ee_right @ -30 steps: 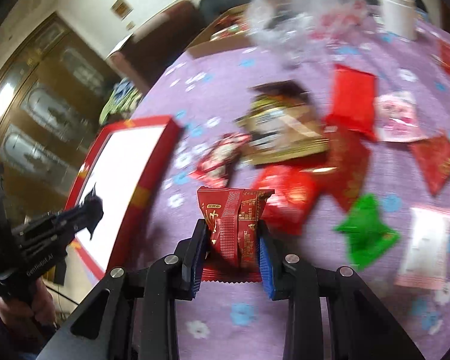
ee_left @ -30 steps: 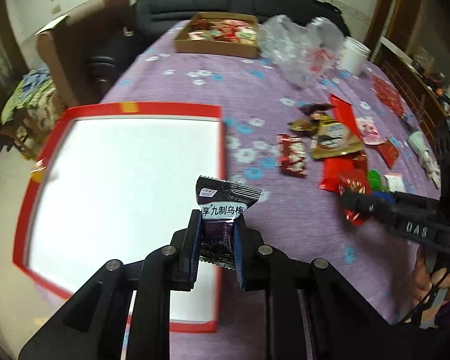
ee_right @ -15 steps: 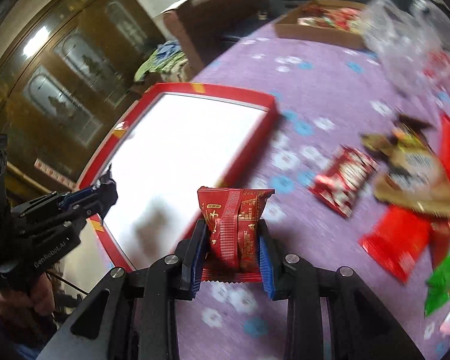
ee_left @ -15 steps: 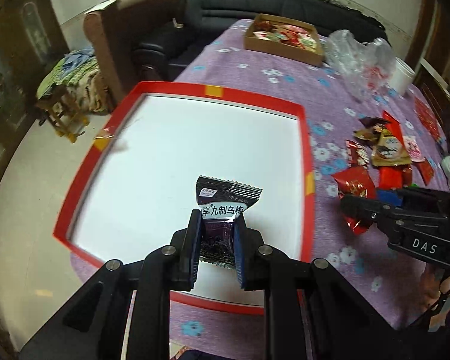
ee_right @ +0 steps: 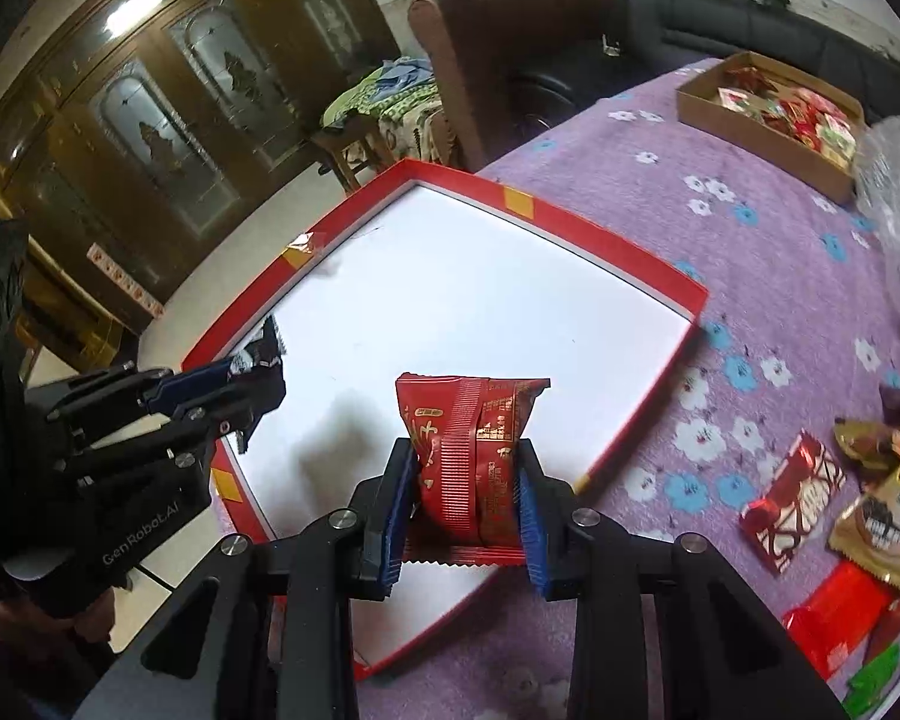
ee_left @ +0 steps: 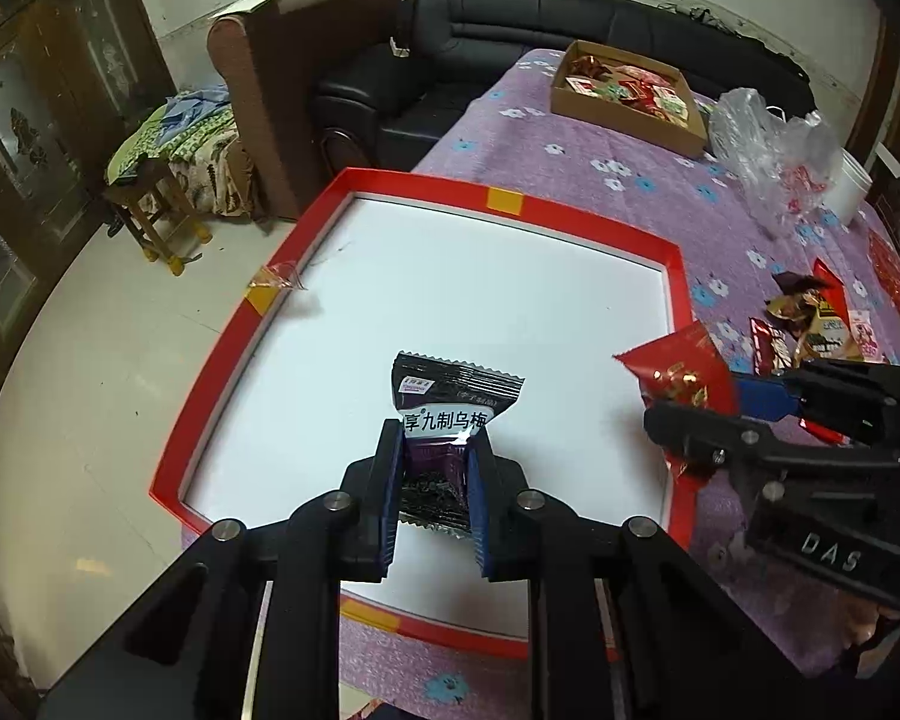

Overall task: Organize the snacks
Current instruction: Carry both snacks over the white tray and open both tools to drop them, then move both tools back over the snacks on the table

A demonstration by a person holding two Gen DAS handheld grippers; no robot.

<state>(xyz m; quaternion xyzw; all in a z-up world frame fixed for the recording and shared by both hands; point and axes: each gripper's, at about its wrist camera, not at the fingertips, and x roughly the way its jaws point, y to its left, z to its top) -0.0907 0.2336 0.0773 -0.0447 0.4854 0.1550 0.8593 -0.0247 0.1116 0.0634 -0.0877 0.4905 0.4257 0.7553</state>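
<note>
My left gripper (ee_left: 435, 468) is shut on a dark purple plum snack packet (ee_left: 447, 402) and holds it above the near part of the red-rimmed white tray (ee_left: 576, 213). My right gripper (ee_right: 465, 480) is shut on a red snack packet (ee_right: 471, 450) and holds it above the tray's (ee_right: 576, 228) near right part. In the left wrist view the right gripper (ee_left: 690, 396) with its red packet (ee_left: 678, 372) hangs over the tray's right rim. In the right wrist view the left gripper (ee_right: 258, 378) shows at the tray's left side.
A purple flowered tablecloth (ee_left: 630, 180) covers the table. A cardboard box of snacks (ee_left: 627, 93) stands at the far end beside a clear plastic bag (ee_left: 768, 150) and a white cup (ee_left: 846, 186). Several loose snack packets (ee_right: 840, 492) lie right of the tray. The floor drops off left.
Both grippers moved left from the loose snack pile to above the tray, each still holding its packet. The right gripper's packet now hangs over the tray's right part.
</note>
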